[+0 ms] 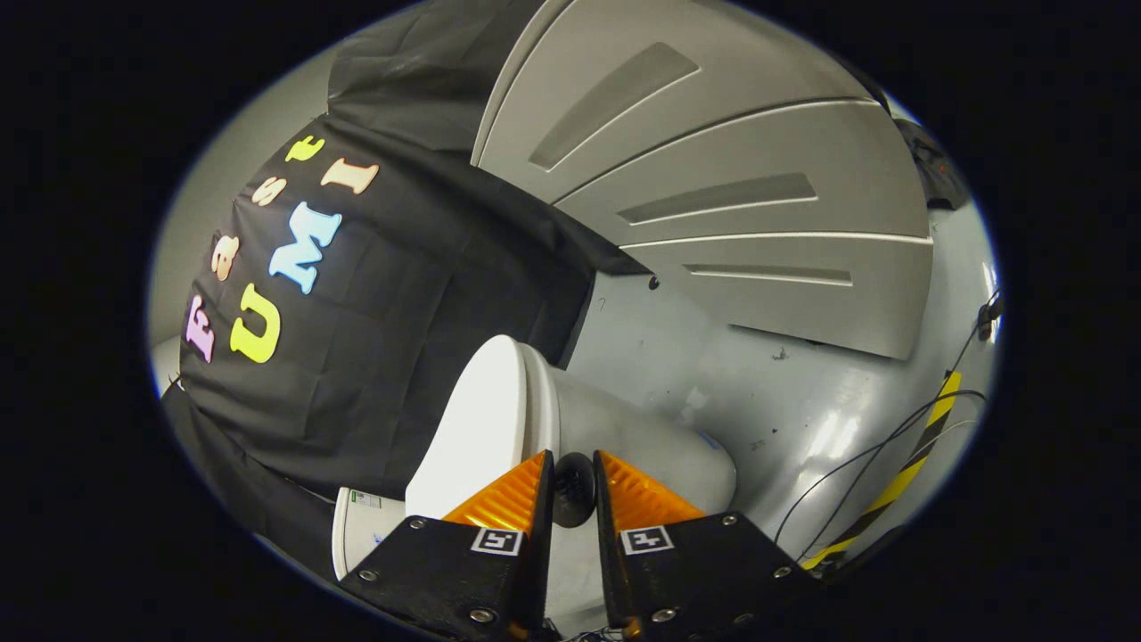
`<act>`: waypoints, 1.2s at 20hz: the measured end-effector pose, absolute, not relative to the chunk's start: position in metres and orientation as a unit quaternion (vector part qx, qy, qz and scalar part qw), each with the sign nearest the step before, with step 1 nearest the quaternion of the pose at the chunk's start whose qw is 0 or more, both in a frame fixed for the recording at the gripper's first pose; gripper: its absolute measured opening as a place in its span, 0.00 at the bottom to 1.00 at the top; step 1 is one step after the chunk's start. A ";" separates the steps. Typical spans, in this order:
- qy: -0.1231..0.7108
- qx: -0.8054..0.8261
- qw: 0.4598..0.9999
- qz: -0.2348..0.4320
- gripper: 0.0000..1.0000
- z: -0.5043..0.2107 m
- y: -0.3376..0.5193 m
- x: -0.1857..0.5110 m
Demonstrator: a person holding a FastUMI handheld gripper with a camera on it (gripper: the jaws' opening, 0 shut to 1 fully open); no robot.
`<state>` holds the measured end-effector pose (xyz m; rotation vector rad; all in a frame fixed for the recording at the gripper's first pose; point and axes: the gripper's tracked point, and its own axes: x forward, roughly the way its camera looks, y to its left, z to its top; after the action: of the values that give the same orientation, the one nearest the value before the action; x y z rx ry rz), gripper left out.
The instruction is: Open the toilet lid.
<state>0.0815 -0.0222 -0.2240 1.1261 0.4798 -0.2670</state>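
Observation:
A white toilet stands just ahead of my fingers and looks tilted in this view. Its smooth white lid [477, 419] lies close against the rim of the bowl [642, 441], with only a thin seam between them. A small black knob [573, 489] sits at the lid's front edge, between my two fingers. My gripper [573, 468] is shut on this knob, one finger pressing on each side. The knob's lower part is hidden behind the fingers.
A white part of the toilet with a small label [364, 526] shows beyond the lid, by the black cloth wall [401, 312]. A grey ribbed panel [731, 178] rises past the bowl. On the grey floor [784, 392] lie thin cables [878, 455] and a yellow-black tape strip [905, 468].

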 end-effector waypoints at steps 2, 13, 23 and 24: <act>0.214 0.533 0.810 -0.117 0.19 -0.219 -0.024 0.084; 0.241 0.528 0.805 -0.122 0.00 -0.208 -0.024 0.084; 0.249 0.474 0.836 -0.119 0.00 -0.165 -0.022 0.089; 0.246 0.470 0.839 -0.116 0.00 -0.159 -0.021 0.090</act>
<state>0.0896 -0.0209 -0.1593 0.9945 0.5212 -0.2461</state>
